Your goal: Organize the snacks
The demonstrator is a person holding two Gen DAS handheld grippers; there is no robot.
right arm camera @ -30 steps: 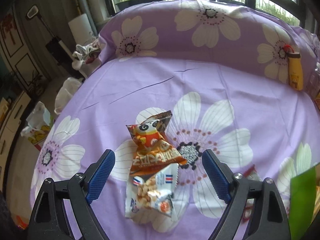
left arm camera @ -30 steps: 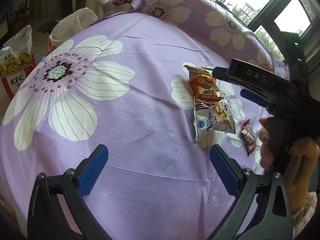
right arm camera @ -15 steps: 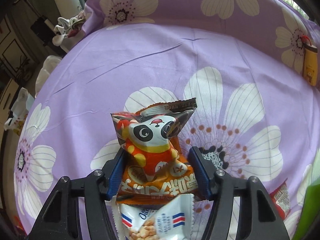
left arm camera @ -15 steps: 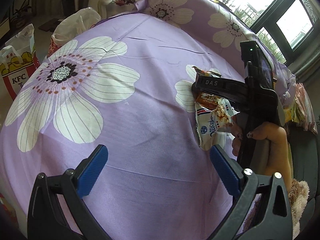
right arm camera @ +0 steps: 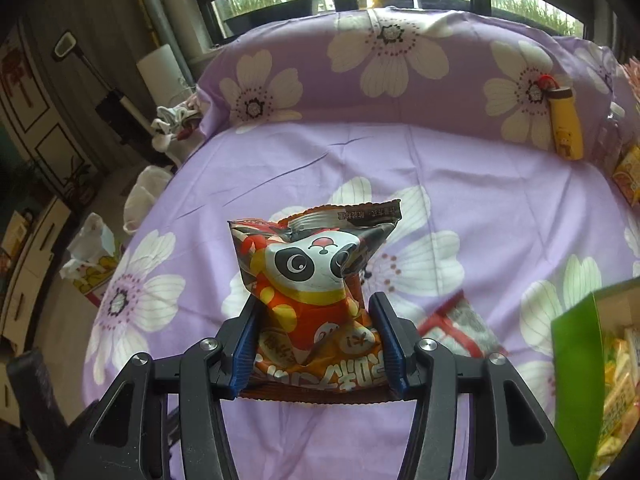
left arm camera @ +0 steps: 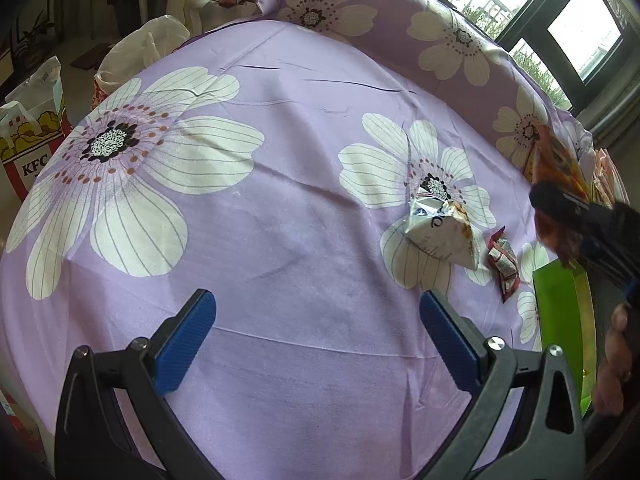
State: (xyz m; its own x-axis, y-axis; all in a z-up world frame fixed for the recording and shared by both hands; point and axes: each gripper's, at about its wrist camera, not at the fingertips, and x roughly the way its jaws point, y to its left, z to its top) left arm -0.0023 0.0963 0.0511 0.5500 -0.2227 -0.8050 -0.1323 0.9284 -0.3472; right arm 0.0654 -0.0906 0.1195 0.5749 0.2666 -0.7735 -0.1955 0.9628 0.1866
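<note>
My right gripper [right arm camera: 316,336] is shut on an orange panda snack bag [right arm camera: 312,272] and holds it above the purple flowered bedspread [right arm camera: 460,168]. That bag also shows in the left wrist view [left arm camera: 556,160], lifted at the right edge. A white snack bag [left arm camera: 440,228] and a small red packet [left arm camera: 504,264] lie on the bedspread [left arm camera: 280,160]. My left gripper [left arm camera: 316,328] is open and empty, low over the near side of the bed. A green box [right arm camera: 576,372] with several snacks inside stands at the right; it also shows in the left wrist view [left arm camera: 560,320].
A yellow bottle [right arm camera: 566,128] leans on the flowered pillow [right arm camera: 400,52] at the back right. A KFC paper bag [left arm camera: 32,140] and a white plastic bag [left arm camera: 140,48] stand on the floor to the left of the bed.
My right gripper closed on the orange panda bag and lifted it off the white bag, moving right toward the green box. The white bag shifted. My left gripper stayed put.
</note>
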